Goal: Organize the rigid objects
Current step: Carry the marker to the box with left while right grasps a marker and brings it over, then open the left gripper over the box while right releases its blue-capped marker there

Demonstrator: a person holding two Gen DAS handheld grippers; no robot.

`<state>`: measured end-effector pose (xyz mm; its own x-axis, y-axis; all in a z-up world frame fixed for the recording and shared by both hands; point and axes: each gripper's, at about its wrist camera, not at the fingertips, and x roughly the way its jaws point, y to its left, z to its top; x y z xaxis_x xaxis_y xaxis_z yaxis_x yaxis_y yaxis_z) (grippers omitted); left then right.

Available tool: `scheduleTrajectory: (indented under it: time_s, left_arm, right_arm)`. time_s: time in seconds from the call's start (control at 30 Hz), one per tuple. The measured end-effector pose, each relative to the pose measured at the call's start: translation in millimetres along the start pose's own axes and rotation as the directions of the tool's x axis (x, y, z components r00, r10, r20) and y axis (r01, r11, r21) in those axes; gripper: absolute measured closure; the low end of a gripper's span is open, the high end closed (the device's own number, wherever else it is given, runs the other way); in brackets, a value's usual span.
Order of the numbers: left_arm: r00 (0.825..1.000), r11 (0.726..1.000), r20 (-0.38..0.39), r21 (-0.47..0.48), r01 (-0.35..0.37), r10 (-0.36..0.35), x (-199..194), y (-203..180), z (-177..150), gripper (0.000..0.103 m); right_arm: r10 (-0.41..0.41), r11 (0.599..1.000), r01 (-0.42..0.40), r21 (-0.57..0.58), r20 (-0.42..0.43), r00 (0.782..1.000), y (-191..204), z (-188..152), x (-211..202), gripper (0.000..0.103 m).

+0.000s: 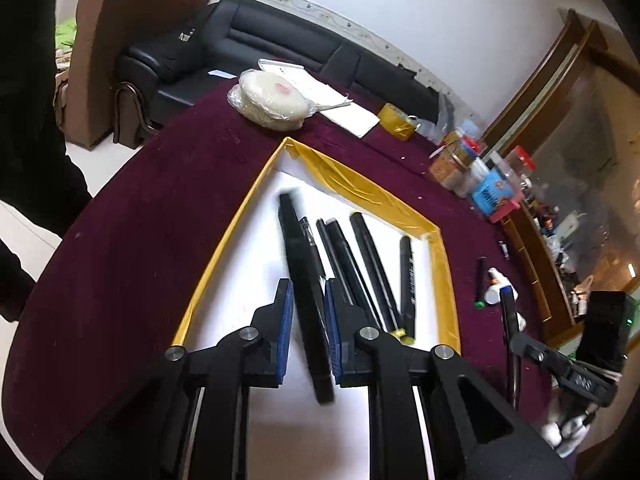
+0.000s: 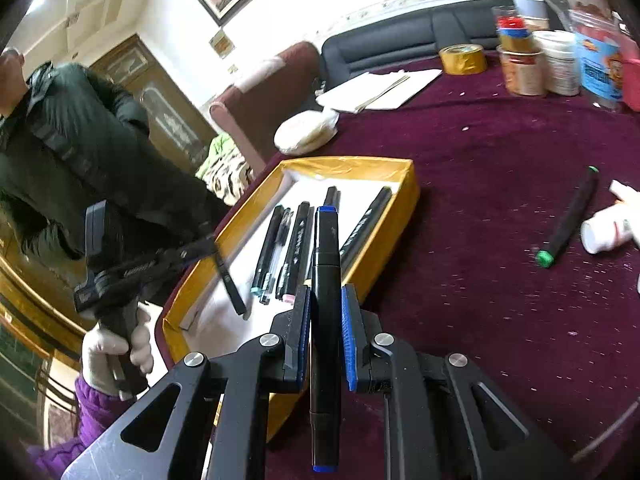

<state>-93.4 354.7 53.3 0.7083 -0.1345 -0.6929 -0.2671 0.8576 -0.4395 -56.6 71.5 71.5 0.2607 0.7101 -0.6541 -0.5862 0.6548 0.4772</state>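
A shallow box with yellow-taped walls point(image 1: 362, 190) and a white floor lies on the maroon table; it also shows in the right wrist view point(image 2: 400, 220). Several black pens and markers point(image 1: 372, 264) lie inside it. My left gripper point(image 1: 308, 292) hovers over the box with a black marker point(image 1: 304, 280) between its blue pads; the marker is blurred and a thin gap shows on each side. My right gripper point(image 2: 325, 300) is shut on a black marker with blue ends point(image 2: 326, 320), just beside the box's near right wall. A green-capped black marker point(image 2: 568, 218) lies on the cloth to the right.
White small bottles point(image 2: 604, 232) lie next to the green-capped marker. Jars and tubs point(image 2: 556, 60), a gold tape roll point(image 2: 462, 58), papers point(image 2: 376, 90) and a wrapped white disc point(image 2: 306, 130) stand at the table's far side. A sofa and armchair stand behind.
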Motion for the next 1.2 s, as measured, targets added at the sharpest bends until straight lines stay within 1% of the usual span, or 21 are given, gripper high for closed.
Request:
scheduleTrajectory:
  time_s: [0.2,0.27,0.4,0.43,0.47,0.5,0.53,0.57,0.7,0.77,0.83,0.93,0.97,1.03,1.07,1.13,1.2]
  left_arm:
    - [0.999,0.999,-0.026,0.011,-0.048,0.048,22,4,8,0.09]
    - [0.999,0.999,-0.026,-0.005,-0.032,0.031,22,4,7,0.09]
    - [1.0,1.0,0.016,-0.023,0.0,0.0,8,1,1,0.088]
    - [1.0,1.0,0.024,-0.026,0.008,-0.007,5,0,0,0.082]
    - [0.999,0.999,0.035,-0.032,0.012,-0.011,1,-1,-2,0.072]
    - [0.999,0.999,0.049,-0.041,0.016,-0.014,-4,-2,-5,0.066]
    - [0.998,0.999,0.06,-0.046,0.02,-0.017,-7,-2,-7,0.058]
    - [0.998,0.998,0.068,-0.05,0.023,-0.019,-9,-2,-8,0.056]
    - [0.997,0.996,0.072,-0.075,0.047,-0.042,-13,2,-17,0.056]
    - [0.996,0.994,0.065,-0.088,0.058,-0.053,-12,4,-21,0.056]
    - [0.996,0.993,0.063,-0.094,0.065,-0.059,-12,4,-24,0.056]
    - [0.996,0.993,0.061,-0.098,0.065,-0.059,-11,5,-27,0.056]
    - [0.996,0.993,0.06,-0.102,0.066,-0.06,-11,6,-27,0.053]
    - [0.996,0.991,0.056,-0.116,0.071,-0.064,-10,9,-28,0.049]
    - [0.996,0.99,0.055,-0.12,0.076,-0.07,-10,9,-29,0.049]
    - [0.996,0.989,0.055,-0.124,0.078,-0.072,-12,9,-29,0.049]
    - [0.996,0.989,0.061,-0.125,0.075,-0.068,-15,9,-31,0.048]
  right_arm:
    - [0.012,1.0,-0.012,-0.016,-0.053,0.999,15,6,28,0.09]
    - [0.005,1.0,-0.006,-0.014,-0.066,0.998,17,10,37,0.09]
    - [-0.005,1.0,0.007,0.02,-0.084,0.996,13,24,55,0.09]
    - [-0.003,0.999,0.006,0.035,-0.089,0.996,11,28,60,0.09]
    - [0.003,0.999,0.002,0.053,-0.096,0.995,9,32,65,0.09]
    - [0.009,0.997,-0.001,0.076,-0.106,0.994,6,36,72,0.09]
    - [0.012,0.996,-0.002,0.092,-0.112,0.994,4,39,77,0.09]
    - [0.023,0.993,-0.008,0.121,-0.123,0.992,1,42,85,0.09]
    - [0.045,0.979,-0.015,0.205,-0.142,0.989,-7,50,108,0.09]
    - [0.031,0.975,0.001,0.222,-0.141,0.99,-9,52,115,0.09]
    - [0.001,0.974,0.031,0.223,-0.14,0.99,-11,54,119,0.09]
    - [-0.038,0.974,0.064,0.215,-0.125,0.991,-13,58,119,0.089]
    - [-0.043,0.973,0.07,0.222,-0.121,0.992,-14,59,119,0.089]
    - [-0.041,0.97,0.066,0.233,-0.112,0.993,-16,61,118,0.088]
    - [-0.032,0.971,0.057,0.234,-0.108,0.994,-16,61,116,0.087]
    - [-0.045,0.971,0.065,0.229,-0.089,0.995,-15,64,111,0.081]
    - [-0.064,0.974,0.075,0.213,-0.057,0.996,-13,68,99,0.08]
